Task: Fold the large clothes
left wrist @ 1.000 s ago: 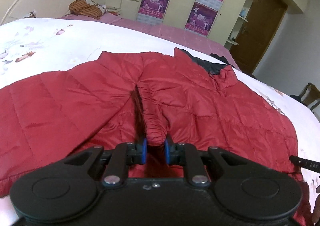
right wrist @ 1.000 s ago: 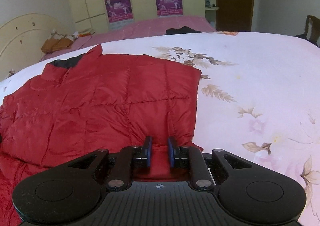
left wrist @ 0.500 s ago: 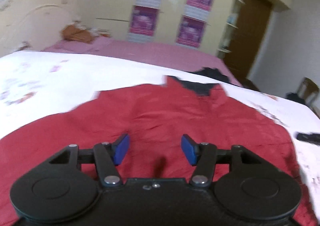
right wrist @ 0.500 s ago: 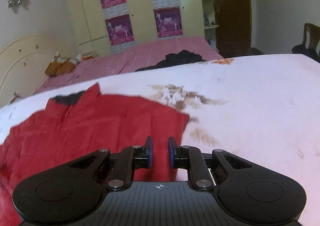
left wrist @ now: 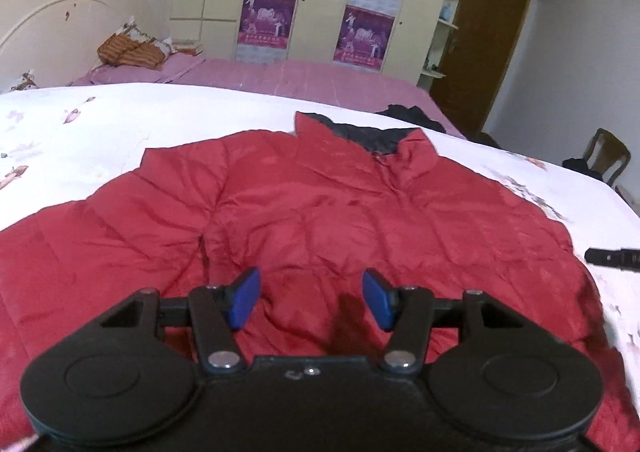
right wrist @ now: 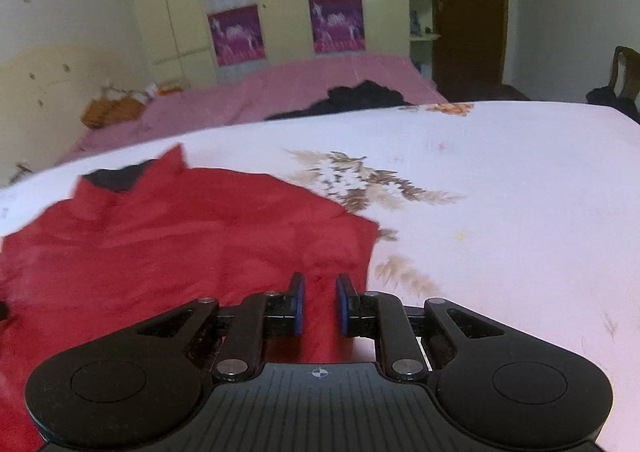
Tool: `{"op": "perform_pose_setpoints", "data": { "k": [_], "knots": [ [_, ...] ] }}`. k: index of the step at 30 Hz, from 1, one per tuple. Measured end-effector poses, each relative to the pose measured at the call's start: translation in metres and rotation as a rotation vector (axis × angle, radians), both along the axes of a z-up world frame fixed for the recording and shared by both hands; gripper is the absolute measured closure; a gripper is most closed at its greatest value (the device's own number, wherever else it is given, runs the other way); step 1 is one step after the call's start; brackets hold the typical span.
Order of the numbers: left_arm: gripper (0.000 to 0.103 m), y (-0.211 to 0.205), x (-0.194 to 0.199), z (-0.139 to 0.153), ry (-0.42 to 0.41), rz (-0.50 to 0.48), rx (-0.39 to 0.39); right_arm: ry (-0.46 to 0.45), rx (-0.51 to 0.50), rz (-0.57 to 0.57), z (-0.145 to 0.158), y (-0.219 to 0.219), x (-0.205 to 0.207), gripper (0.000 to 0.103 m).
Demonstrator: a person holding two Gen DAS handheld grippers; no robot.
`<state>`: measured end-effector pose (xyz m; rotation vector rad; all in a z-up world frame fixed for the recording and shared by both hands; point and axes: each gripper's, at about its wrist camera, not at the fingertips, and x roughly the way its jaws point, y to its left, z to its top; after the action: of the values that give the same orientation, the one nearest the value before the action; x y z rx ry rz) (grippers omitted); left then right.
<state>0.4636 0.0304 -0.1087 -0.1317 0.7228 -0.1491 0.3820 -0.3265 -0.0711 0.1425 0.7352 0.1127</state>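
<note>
A red quilted jacket (left wrist: 328,212) with a dark-lined collar (left wrist: 372,136) lies spread on the white floral bedsheet (left wrist: 120,120). Just above the jacket's lower middle, my left gripper (left wrist: 311,298) is open, its blue pads (left wrist: 245,298) wide apart and nothing between them. In the right wrist view the jacket (right wrist: 192,236) fills the left half. My right gripper (right wrist: 320,304) sits at the jacket's lower right corner with its jaws narrow and red fabric filling the gap between them.
A black object (left wrist: 612,257) lies on the sheet right of the jacket. A second bed with a pink cover (left wrist: 304,80) stands behind, with dark clothes (right wrist: 360,96) on it. Cupboards with posters, a brown door and a chair (left wrist: 606,156) line the far walls.
My left gripper opened and let go of the pinched ridge of jacket, which now lies flatter, then drew back. The right gripper kept its narrow jaws and rose a little at the jacket's corner.
</note>
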Motion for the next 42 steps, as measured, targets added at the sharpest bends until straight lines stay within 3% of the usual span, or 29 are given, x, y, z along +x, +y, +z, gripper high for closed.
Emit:
{"op": "perform_pose_setpoints", "data": {
  "k": [4,7,11,13,14,15,17,18,19,25,29,35,38,39,40,41,42],
  "knots": [
    [0.046,-0.011,0.006,-0.017,0.065,-0.007,0.051,0.102,-0.065,0.018,-0.025,0.019,-0.006,0.087],
    [0.041,-0.018,0.006,-0.012,0.078,0.003,0.109,0.086,-0.074,-0.001,-0.016,0.024,-0.009,0.086],
    [0.023,-0.002,-0.018,0.002,0.03,0.053,0.041,0.041,0.006,-0.054,0.005,0.015,-0.027,0.086],
    [0.014,0.017,-0.038,0.008,0.013,0.128,0.017,0.033,0.007,-0.077,0.011,0.012,-0.04,0.054],
    [0.014,0.031,-0.05,0.01,0.009,0.176,-0.002,0.01,0.002,-0.087,0.013,0.01,-0.047,0.025],
    [0.019,0.045,-0.061,0.01,0.006,0.218,-0.026,-0.017,0.004,-0.081,0.016,0.008,-0.055,0.024],
    [0.029,0.08,-0.091,0.01,-0.002,0.333,-0.098,-0.022,0.03,-0.059,0.019,0.005,-0.067,0.03],
    [0.033,0.097,-0.105,0.01,0.003,0.384,-0.135,-0.015,0.039,-0.047,0.02,0.005,-0.071,0.044],
    [0.033,0.113,-0.121,0.008,0.005,0.441,-0.167,-0.003,0.045,-0.042,0.019,0.006,-0.073,0.048],
    [0.033,0.192,-0.212,-0.004,0.033,0.74,-0.352,0.051,0.087,0.003,0.011,0.024,-0.07,0.048],
    [0.034,0.223,-0.258,-0.01,-0.051,0.916,-0.522,0.03,0.083,0.054,0.015,0.046,-0.067,0.048],
    [0.041,0.261,-0.277,-0.028,-0.173,1.083,-0.701,0.005,0.057,0.06,0.02,0.063,-0.067,0.048],
    [0.052,0.275,-0.272,-0.033,-0.213,1.132,-0.708,0.01,0.04,0.003,0.018,0.057,-0.068,0.048],
    [0.067,0.279,-0.267,-0.034,-0.212,1.135,-0.69,0.015,0.038,-0.015,0.016,0.053,-0.068,0.056],
    [0.092,0.284,-0.263,-0.035,-0.191,1.129,-0.665,0.023,0.041,-0.024,0.016,0.05,-0.067,0.067],
    [0.096,0.29,-0.255,-0.035,-0.166,1.105,-0.647,0.035,0.041,-0.037,0.015,0.047,-0.067,0.079],
    [0.096,0.29,-0.256,-0.032,-0.167,1.094,-0.632,0.043,0.039,-0.053,0.015,0.044,-0.066,0.079]
  ]
}}
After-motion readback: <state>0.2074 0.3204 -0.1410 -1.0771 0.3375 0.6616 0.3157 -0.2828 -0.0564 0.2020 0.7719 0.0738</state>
